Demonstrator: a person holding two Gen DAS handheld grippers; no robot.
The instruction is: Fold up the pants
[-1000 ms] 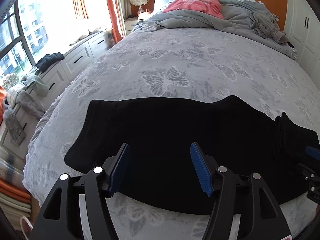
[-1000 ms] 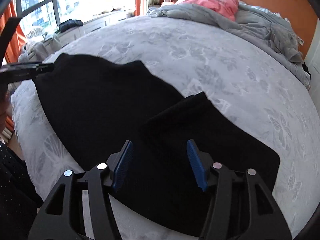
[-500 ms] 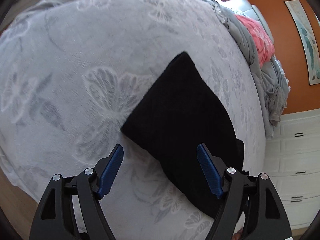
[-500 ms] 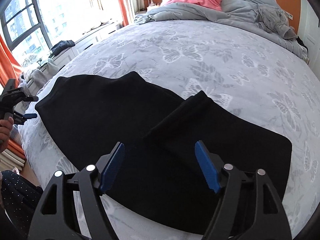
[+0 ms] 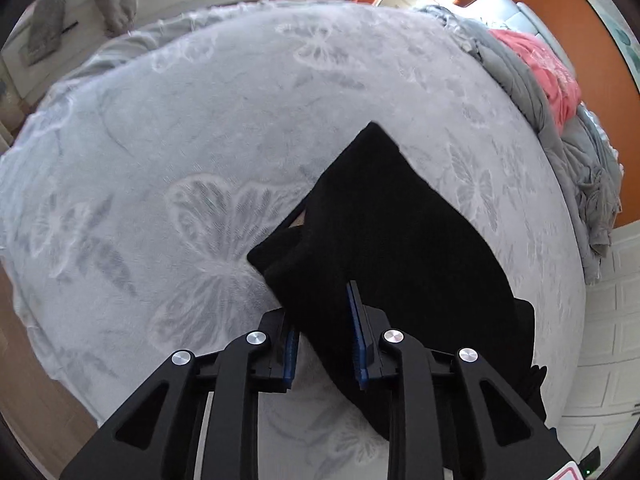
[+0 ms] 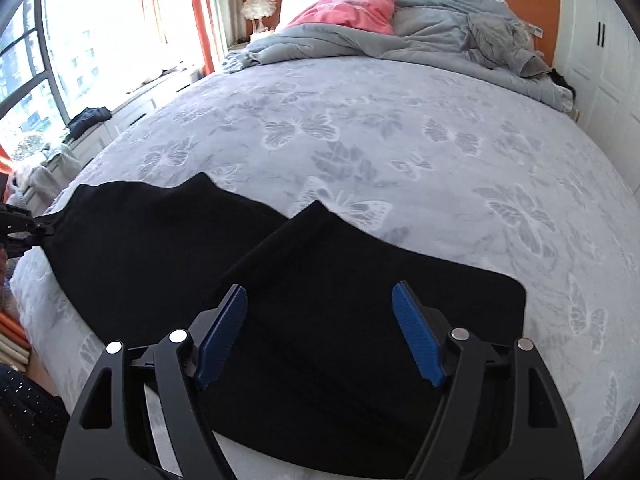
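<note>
Black pants (image 6: 168, 248) lie across the near part of the bed (image 6: 400, 128), with their right end folded back into a doubled layer (image 6: 384, 264). My left gripper (image 5: 322, 320) is shut on the left end of the pants (image 5: 384, 232), which is lifted and bunched between the fingers. It also shows at the far left of the right wrist view (image 6: 24, 228), at the pants' left edge. My right gripper (image 6: 320, 312) is open and empty, hovering over the folded right part.
A crumpled grey duvet (image 6: 380, 40) and a pink pillow (image 6: 348, 8) lie at the head of the bed. White drawers with clothes (image 6: 88, 120) run along the window on the left. White wardrobe doors (image 6: 604, 64) stand on the right.
My left gripper has swung round to the pants' left end and closed on it, lifting the cloth. My right gripper has stayed open over the folded part.
</note>
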